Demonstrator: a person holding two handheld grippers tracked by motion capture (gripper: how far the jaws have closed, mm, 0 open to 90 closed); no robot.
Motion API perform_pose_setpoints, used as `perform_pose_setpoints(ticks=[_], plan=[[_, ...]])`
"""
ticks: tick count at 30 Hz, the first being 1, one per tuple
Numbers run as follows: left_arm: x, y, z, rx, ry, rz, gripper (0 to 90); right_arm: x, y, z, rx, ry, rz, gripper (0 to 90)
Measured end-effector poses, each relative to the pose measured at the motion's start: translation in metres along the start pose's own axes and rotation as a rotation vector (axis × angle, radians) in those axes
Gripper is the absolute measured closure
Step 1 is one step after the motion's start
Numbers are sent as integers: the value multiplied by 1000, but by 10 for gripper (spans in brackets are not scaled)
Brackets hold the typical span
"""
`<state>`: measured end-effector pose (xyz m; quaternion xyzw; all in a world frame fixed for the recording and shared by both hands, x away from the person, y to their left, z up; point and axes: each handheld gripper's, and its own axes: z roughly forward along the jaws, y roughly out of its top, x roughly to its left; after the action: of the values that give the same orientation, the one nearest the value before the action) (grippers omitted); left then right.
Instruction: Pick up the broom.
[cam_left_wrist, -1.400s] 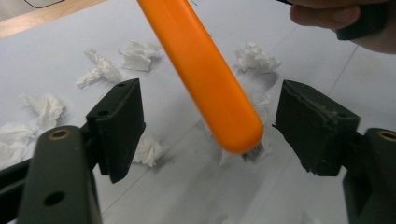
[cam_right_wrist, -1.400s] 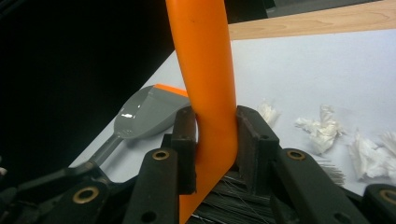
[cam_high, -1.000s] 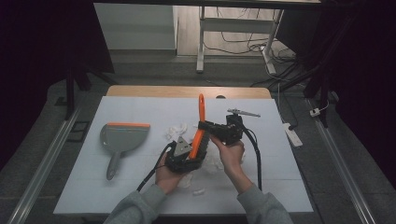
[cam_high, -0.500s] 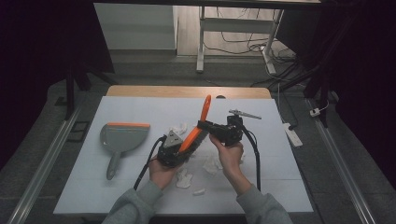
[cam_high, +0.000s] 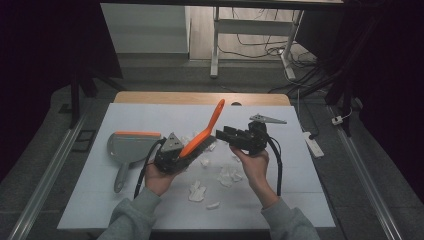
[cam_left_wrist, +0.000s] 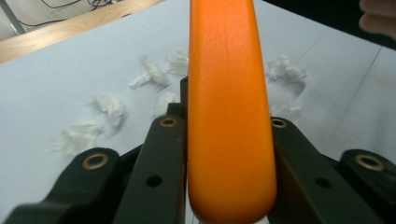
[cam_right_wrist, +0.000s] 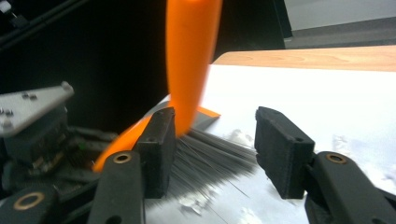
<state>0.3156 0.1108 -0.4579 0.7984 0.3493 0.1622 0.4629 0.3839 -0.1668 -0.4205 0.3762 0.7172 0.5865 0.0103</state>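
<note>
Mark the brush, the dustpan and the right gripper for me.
brush (cam_high: 209, 127), high view, on its orange handle.
dustpan (cam_high: 126, 148), high view, on its grey scoop.
right gripper (cam_high: 220, 134), high view, between its jaw tips.

Both grippers held mid-table.
Left gripper (cam_high: 192, 149) has its jaws closed together; right gripper (cam_high: 224, 134), just right, has jaws spread.

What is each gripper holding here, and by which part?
Left gripper clamps the orange brush low on its handle. Right gripper is open, holding nothing.
</note>
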Motion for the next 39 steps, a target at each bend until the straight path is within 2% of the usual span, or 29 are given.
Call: perform_pose_setpoints(ticks=[6,11,14,18,20,22,23,24,25,30,31,32,33,34,35,36,37,39], plan=[[10,-2,-11,66,-23,39,783,-3,-1,-9,76,-20,-63,454],[14,-4,-15,134,-59,67,783,-1,-5,-15,186,-19,-173,444],[18,-3,-16,146,-78,63,783,2,-7,-21,237,-13,-225,429],[23,3,-18,188,-84,73,782,5,-9,-26,273,-19,-290,419],[25,7,-16,238,-83,98,782,6,-9,-27,284,-3,-310,417],[26,8,-16,252,-83,103,782,9,-8,-27,301,22,-337,416],[28,9,-14,269,-98,100,782,10,-7,-26,312,30,-350,413],[28,9,-14,269,-98,100,782,10,-7,-26,312,30,-350,413],[27,12,-12,289,-100,113,782,15,-6,-26,317,37,-380,408],[22,19,-6,336,-126,146,781,25,-4,-23,334,47,-443,395],[18,22,-1,371,-135,175,781,28,-4,-22,342,49,-455,395],[18,22,-1,371,-135,175,781,28,-4,-22,342,49,-455,395],[15,24,2,386,-140,188,781,34,-3,-18,360,53,-483,389],[9,27,8,413,-149,221,781,37,-2,-16,363,54,-501,382],[9,27,8,413,-149,221,781,37,-2,-16,363,54,-501,382],[6,28,10,421,-156,232,781,41,0,-12,371,56,-527,370],[-1,30,14,433,-165,253,782,42,1,-10,378,56,-539,369],[-3,31,16,440,-171,264,781,43,2,-7,405,53,-554,383]])
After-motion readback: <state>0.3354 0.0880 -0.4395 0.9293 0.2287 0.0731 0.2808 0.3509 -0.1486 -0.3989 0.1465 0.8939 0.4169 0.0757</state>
